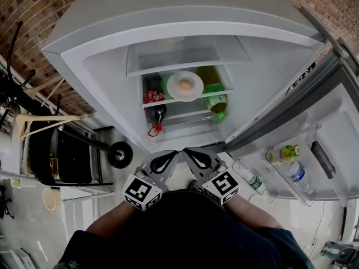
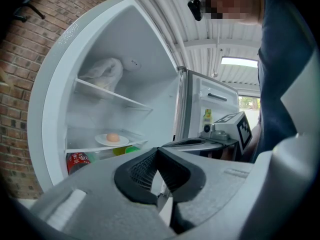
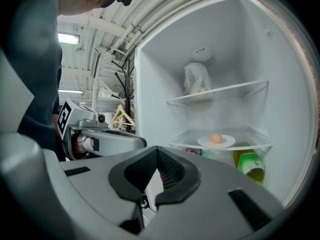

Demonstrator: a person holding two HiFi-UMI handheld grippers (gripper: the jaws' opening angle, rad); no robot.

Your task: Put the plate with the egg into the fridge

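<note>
The white plate (image 1: 185,86) with a brown egg (image 1: 185,84) rests on the glass middle shelf inside the open fridge (image 1: 101,66). The left gripper view shows the plate (image 2: 111,140) at lower left, and the right gripper view shows the plate (image 3: 216,142) right of centre. My left gripper (image 1: 173,153) and right gripper (image 1: 185,151) hang side by side low in front of the fridge, well short of the shelf. The jaws of each are closed together with nothing between them, as seen on the left gripper (image 2: 157,152) and the right gripper (image 3: 157,150).
A red cola bottle (image 1: 152,102) and a green bottle (image 1: 216,102) stand under the plate's shelf. A white bag (image 3: 197,80) sits on the upper shelf. The open door (image 1: 314,133) at right holds bottles (image 1: 287,152). A coat rack (image 1: 33,122) stands at left.
</note>
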